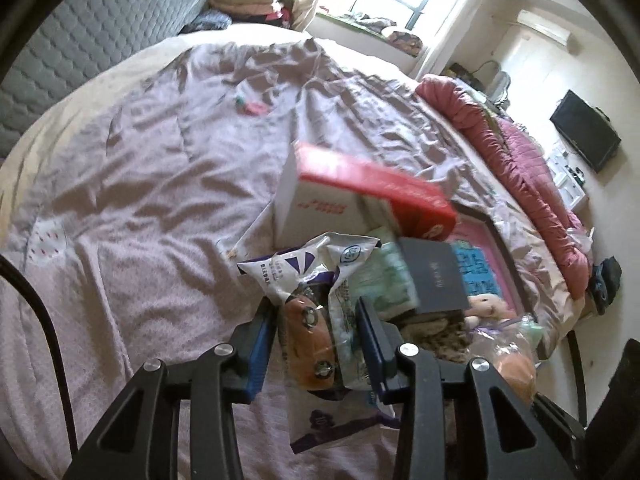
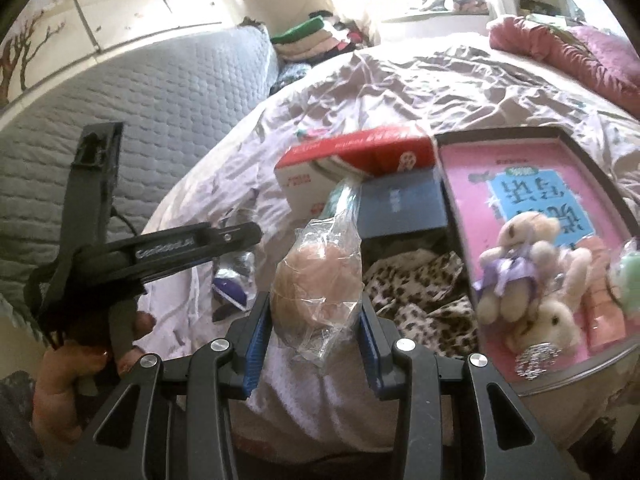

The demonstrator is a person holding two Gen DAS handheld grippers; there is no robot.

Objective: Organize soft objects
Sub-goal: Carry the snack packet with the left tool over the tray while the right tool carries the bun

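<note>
My left gripper is shut on a white and purple plastic packet with an orange soft toy inside, held over the bed. My right gripper is shut on a clear plastic bag holding a peach soft item. That bag also shows at the lower right of the left wrist view. To the right, a pink tray holds small plush bears and other soft toys. The left gripper's body shows at the left of the right wrist view.
A red and white box, a dark grey box, a green pack and a leopard-print cloth lie by the tray on the wrinkled lilac bedsheet. A red quilt lines the bed's far side. A grey padded headboard stands behind.
</note>
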